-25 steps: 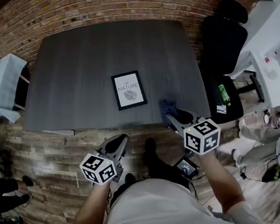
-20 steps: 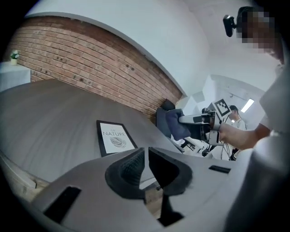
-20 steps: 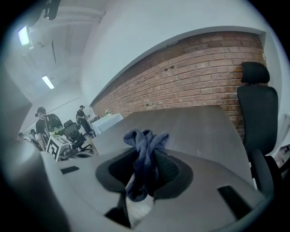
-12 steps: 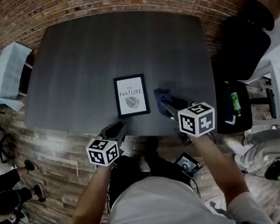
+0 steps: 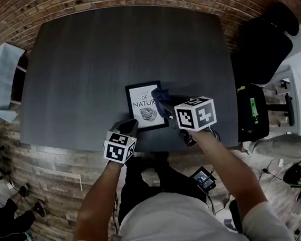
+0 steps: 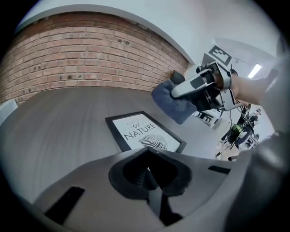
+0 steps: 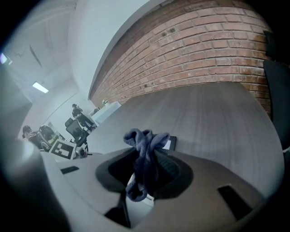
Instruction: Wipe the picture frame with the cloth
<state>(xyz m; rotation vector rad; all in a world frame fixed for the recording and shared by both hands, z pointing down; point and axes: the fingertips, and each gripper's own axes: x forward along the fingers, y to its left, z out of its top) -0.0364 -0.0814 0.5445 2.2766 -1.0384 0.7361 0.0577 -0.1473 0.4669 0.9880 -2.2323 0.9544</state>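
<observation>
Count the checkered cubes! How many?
2. The left cube rides on the left tongs, just closed on nothing, at the table's near edge. The right cube rides on the right tongs, which grip the blue cloth over the picture frame. None looks hidden.

Hidden parts of picture frame [image 5: 143,107], all views
Head view: cloth [image 5: 161,95] and right gripper [image 5: 166,106] hide its right edge; right gripper view: only one corner shows past the cloth; left gripper view: left gripper [image 6: 146,156] covers its near edge; top print unreadable.
</observation>
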